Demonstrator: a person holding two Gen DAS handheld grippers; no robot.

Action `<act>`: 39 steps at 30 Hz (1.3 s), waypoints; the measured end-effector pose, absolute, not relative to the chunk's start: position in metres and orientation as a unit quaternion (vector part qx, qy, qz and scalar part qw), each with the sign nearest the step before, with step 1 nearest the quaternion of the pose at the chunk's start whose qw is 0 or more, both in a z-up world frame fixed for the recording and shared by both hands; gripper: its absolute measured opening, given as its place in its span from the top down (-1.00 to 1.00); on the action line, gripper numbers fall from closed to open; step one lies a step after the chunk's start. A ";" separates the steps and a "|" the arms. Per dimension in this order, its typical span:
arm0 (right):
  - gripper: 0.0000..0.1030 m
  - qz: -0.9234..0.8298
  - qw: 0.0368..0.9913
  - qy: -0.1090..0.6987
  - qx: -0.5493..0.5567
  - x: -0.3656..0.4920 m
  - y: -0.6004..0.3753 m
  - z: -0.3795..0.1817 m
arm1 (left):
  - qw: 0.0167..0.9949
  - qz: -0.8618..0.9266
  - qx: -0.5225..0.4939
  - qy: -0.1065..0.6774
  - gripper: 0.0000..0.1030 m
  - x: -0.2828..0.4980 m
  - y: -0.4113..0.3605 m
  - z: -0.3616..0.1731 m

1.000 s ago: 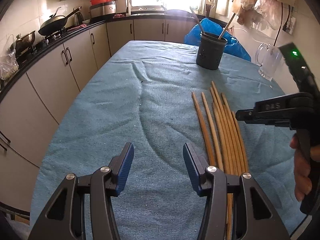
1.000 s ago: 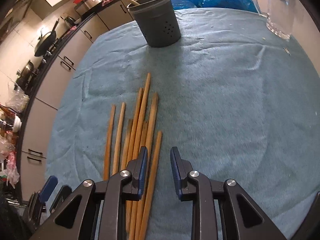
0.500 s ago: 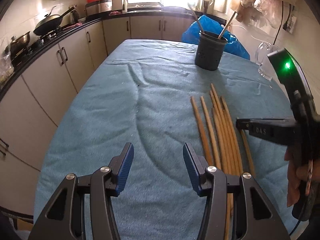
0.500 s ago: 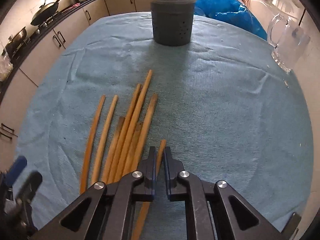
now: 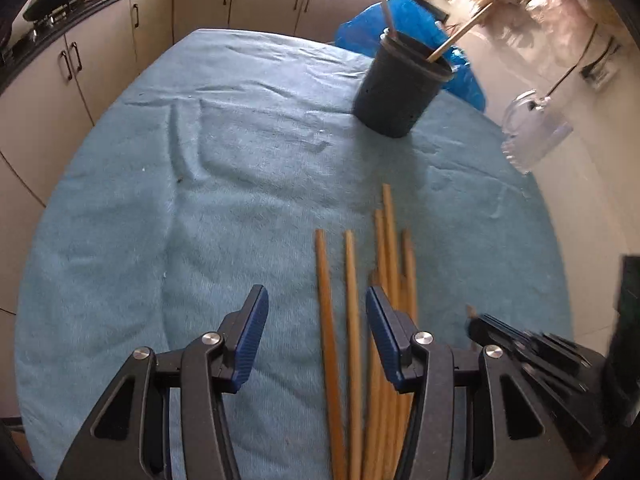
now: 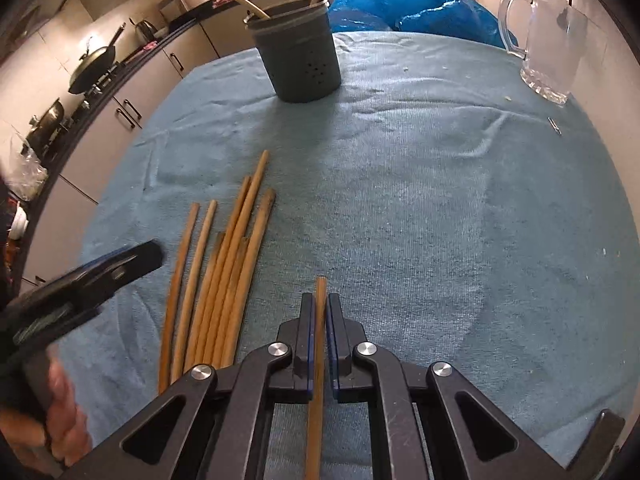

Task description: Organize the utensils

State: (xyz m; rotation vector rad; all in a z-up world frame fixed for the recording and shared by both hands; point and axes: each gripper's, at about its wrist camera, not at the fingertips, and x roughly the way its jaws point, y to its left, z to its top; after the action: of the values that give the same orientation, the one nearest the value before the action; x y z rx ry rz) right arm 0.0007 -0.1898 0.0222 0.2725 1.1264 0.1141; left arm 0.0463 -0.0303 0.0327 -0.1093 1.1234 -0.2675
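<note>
Above the blue cloth [image 6: 400, 200], right tool [image 6: 319, 322] tilted down, clamped on one chopstick [image 6: 320, 292]

A blue cloth-covered table [image 6: 400, 208] carries wooden chopsticks [image 6: 224, 264], a holder [image 6: 298, 60] and a glass mug [image 6: 554, 44].

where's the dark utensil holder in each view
Left wrist view: the dark utensil holder stands upper right of centre on the blue cloth.
Right wrist view: the holder stands at top centre, left of the glass mug.
Shared landmark: the loose chopsticks lying nearer the cameras than the holder.
</note>
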 end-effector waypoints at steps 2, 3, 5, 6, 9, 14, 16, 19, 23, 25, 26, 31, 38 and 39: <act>0.89 0.058 0.836 0.529 0.131 -0.001 -0.191 0.024 | 0.834 -0.121 -0.051 0.535 0.10 0.054 -0.033 0.029; 0.89 0.060 0.837 0.528 0.132 -0.002 -0.192 0.024 | 0.834 -0.116 -0.049 0.537 0.18 0.056 -0.033 0.027; 0.89 0.063 0.836 0.528 0.135 -0.002 -0.193 0.024 | 0.834 -0.111 -0.042 0.540 0.28 0.060 -0.035 0.024; 0.89 0.064 0.836 0.527 0.137 -0.001 -0.193 0.023 | 0.833 -0.112 -0.041 0.541 0.37 0.061 -0.036 0.023; 0.89 0.067 0.836 0.527 0.140 -0.003 -0.198 0.023 | 0.830 -0.109 -0.036 0.546 0.43 0.064 -0.038 0.019; 0.89 0.070 0.834 0.527 0.144 -0.002 -0.201 0.020 | 0.833 -0.106 -0.032 0.543 0.42 0.068 -0.044 0.018; 0.89 0.072 0.834 0.527 0.144 -0.001 -0.200 0.020 | 0.835 -0.104 -0.024 0.540 0.43 0.069 -0.047 0.018; 0.89 0.073 0.836 0.525 0.144 -0.001 -0.198 0.022 | 0.842 -0.099 -0.007 0.531 0.73 0.068 -0.049 0.016; 0.89 0.075 0.839 0.520 0.141 -0.004 -0.195 0.027 | 0.838 -0.123 -0.037 0.530 0.89 0.063 -0.038 0.018; 0.89 0.076 0.841 0.516 0.140 -0.005 -0.195 0.030 | 0.845 -0.127 -0.035 0.518 0.89 0.056 -0.035 0.026; 0.89 0.077 0.843 0.513 0.140 -0.006 -0.194 0.033 | 0.849 -0.131 -0.037 0.511 0.89 0.052 -0.033 0.031; 0.89 0.087 0.856 0.490 0.137 -0.016 -0.189 0.052 | 0.870 -0.149 -0.049 0.468 0.89 0.030 -0.023 0.064; 0.89 0.107 0.882 0.438 0.133 -0.040 -0.182 0.091 | 0.904 -0.167 -0.051 0.390 0.90 -0.011 -0.009 0.122; 0.89 0.108 0.886 0.431 0.133 -0.044 -0.182 0.096 | 0.908 -0.171 -0.052 0.380 0.90 -0.018 -0.007 0.130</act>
State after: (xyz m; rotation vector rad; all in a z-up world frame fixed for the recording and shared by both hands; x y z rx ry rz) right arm -0.0438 -0.1815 0.0958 0.2773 0.8972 0.2247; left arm -0.0182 -0.0071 0.1295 -0.1069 0.7842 -0.3533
